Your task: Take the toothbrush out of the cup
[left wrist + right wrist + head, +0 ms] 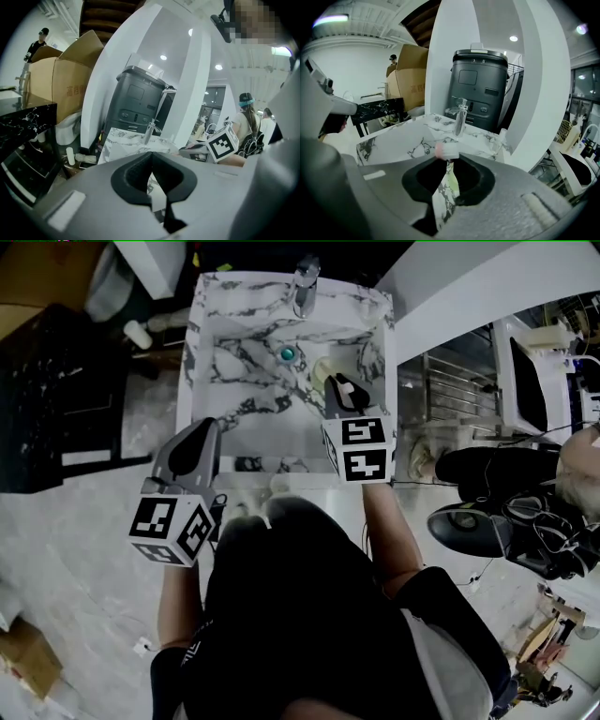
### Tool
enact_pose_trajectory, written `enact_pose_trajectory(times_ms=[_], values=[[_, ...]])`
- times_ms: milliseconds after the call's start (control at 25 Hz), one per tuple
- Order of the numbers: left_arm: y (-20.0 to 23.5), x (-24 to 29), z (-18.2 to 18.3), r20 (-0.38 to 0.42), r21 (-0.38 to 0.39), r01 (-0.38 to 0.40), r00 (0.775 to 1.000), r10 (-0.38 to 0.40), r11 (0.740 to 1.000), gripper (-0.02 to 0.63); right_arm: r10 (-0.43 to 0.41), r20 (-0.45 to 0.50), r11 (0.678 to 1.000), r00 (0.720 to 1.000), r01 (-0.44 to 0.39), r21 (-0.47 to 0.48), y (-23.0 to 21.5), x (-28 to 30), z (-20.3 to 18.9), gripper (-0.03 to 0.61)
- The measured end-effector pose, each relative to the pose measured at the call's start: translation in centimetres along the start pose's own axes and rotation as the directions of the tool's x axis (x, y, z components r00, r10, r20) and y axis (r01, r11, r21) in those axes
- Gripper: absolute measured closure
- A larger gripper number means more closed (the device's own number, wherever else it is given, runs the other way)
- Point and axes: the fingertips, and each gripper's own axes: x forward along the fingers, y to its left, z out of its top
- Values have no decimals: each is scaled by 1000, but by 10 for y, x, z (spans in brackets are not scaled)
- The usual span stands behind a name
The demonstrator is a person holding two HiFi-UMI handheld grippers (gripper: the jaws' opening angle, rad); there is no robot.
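Right gripper (449, 161): fingers nearly together, pinching one toothbrush (446, 150) at the tips. A pink-white end sticks out past them. It's held over the sink's right side, right above the cup (322, 371). Can't tell if the lower end is clear of the cup.

Left gripper (151, 157): fingertips touching, nothing between them. It's outside the sink's near-left corner.

Counts: 2 grippers, each with 1 black-and-white marker cube; 1 toothbrush; 1 cup; 1 sink; 1 faucet; 1 drain.

- Cup: pale yellow-green, round, standing inside the basin near the right wall, just right of the drain (287, 354), which has a teal plug.
- Sink (225, 381): rectangular basin, white marble with grey veins, glossy.
- Faucet (306, 282): chrome, at the middle of the far edge.

Room:
- Floor (75, 549) is pale and marbled.
- A white curved column (450, 56) stands behind the sink.
- A dark grey plastic bin (480, 89) stands beyond the faucet.
- A brown cardboard box (61, 89) is off to the left.
- People are standing in the background.
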Motion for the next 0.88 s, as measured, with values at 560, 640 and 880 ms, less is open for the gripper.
enact_pose_trajectory(times_ms=[560, 640, 880], values=[[4, -63, 9, 80, 49, -12, 997, 9, 999, 597, -18, 95, 999, 995, 21, -37, 34, -68, 14, 532], [6, -72, 8, 85, 51, -17, 996, 12, 999, 597, -16, 100, 999, 995, 20, -39, 41, -76, 11, 532], [11, -88, 2, 88, 56, -12, 996, 7, 998, 597, -25, 113, 999, 993, 29, -34, 55, -98, 6, 532]])
